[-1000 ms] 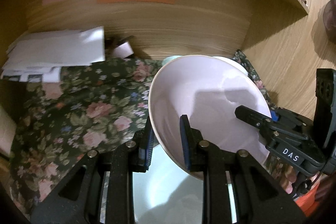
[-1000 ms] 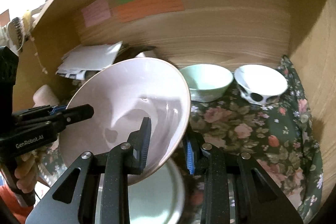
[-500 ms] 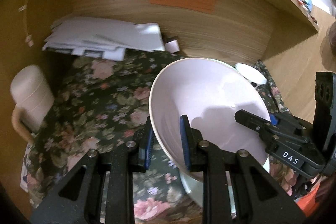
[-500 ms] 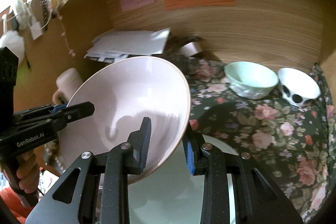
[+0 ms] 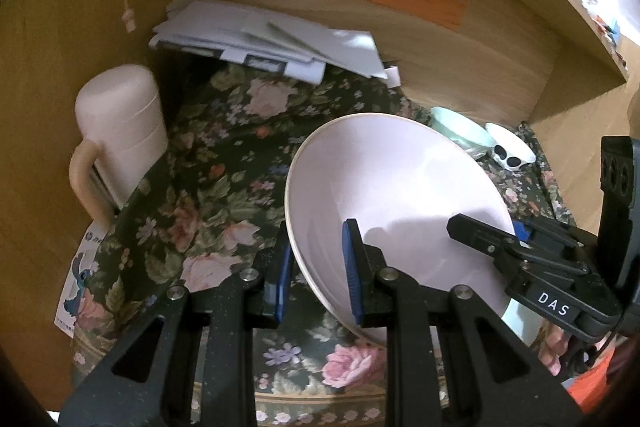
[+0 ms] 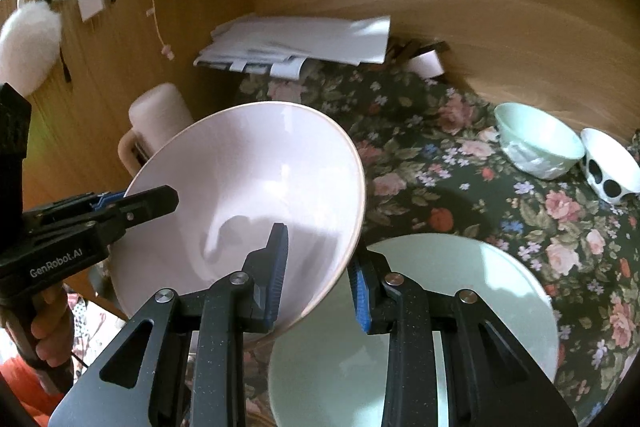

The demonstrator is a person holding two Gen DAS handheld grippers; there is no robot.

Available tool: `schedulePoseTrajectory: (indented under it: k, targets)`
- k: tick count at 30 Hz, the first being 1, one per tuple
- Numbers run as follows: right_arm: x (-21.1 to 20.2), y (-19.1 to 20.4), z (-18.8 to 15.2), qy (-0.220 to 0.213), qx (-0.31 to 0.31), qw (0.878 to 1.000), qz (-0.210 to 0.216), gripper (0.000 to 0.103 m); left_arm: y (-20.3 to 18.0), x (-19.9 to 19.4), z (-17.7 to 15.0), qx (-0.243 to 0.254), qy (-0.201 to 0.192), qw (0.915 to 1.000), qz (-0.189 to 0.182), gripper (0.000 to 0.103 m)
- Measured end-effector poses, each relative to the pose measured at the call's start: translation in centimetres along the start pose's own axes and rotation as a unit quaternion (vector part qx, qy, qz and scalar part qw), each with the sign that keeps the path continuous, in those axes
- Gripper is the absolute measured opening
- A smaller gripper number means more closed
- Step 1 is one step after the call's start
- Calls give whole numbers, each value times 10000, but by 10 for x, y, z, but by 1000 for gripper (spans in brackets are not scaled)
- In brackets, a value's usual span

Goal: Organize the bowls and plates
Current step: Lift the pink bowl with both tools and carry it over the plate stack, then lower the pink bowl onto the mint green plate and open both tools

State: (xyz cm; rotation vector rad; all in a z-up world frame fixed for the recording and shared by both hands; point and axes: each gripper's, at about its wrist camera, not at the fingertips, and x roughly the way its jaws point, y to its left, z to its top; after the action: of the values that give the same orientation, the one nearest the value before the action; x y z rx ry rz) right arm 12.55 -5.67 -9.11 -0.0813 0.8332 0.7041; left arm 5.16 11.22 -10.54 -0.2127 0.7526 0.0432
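A large pale pink bowl (image 5: 400,195) is held tilted in the air above the floral cloth. My left gripper (image 5: 316,267) is shut on its left rim, and my right gripper (image 6: 320,267) is shut on its right rim; the bowl also shows in the right wrist view (image 6: 248,195). A pale green plate (image 6: 420,327) lies on the cloth below and to the right of the bowl. A mint green bowl (image 6: 536,143) and a white bowl with black spots (image 6: 608,171) stand at the back right.
A floral cloth (image 5: 208,195) covers the desk inside a wooden alcove. A cream lidded mug (image 5: 120,139) stands at the left wall. A stack of white papers (image 5: 272,47) and a tape roll (image 6: 426,63) lie at the back.
Both grippers have carried the pink bowl to the left, off the green plate and toward the mug. The small bowls now lie farther to the right.
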Motion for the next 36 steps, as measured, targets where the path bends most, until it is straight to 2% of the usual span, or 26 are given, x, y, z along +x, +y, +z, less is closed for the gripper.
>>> schedulePoseTrajectory:
  k: [25, 36]
  targets:
    - [58, 25, -7, 886, -185, 9958, -133, 27, 59, 38, -26, -453, 409, 9981, -49, 23]
    - [62, 27, -7, 882, -232, 9956, -233, 30, 62, 44, -27, -375, 356, 9987, -17, 23]
